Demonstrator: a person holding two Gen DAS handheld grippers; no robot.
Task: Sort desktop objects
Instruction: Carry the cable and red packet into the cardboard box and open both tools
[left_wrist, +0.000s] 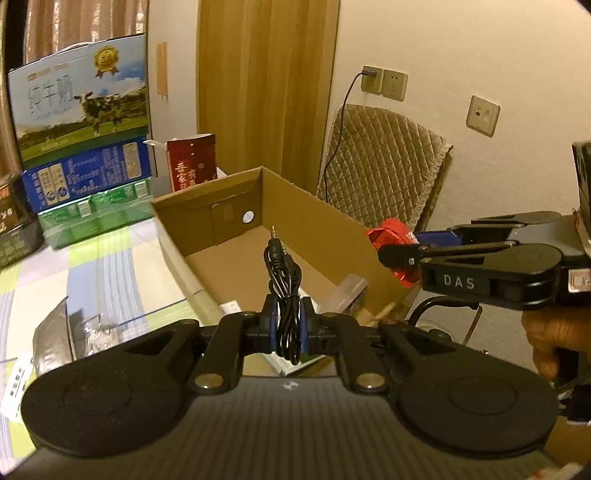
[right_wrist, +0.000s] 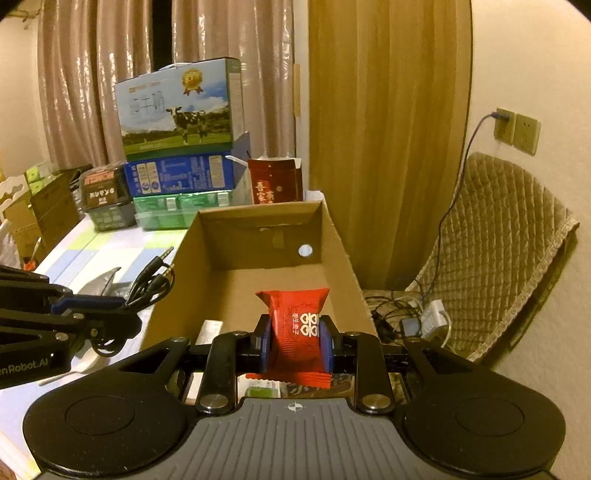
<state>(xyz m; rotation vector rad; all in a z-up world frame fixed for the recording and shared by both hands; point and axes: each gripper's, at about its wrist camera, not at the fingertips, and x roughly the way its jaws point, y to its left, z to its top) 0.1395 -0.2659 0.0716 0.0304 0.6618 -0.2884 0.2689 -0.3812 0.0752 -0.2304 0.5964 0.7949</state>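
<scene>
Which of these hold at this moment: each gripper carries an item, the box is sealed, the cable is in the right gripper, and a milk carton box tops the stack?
1. Both grippers hold something. True: the left gripper and the right gripper are each shut on an item.
2. The cardboard box is sealed. False: it is open at the top.
3. The right gripper holds the black audio cable. False: it holds the red snack packet; the cable is in the left.
4. The milk carton box tops the stack. True.
</scene>
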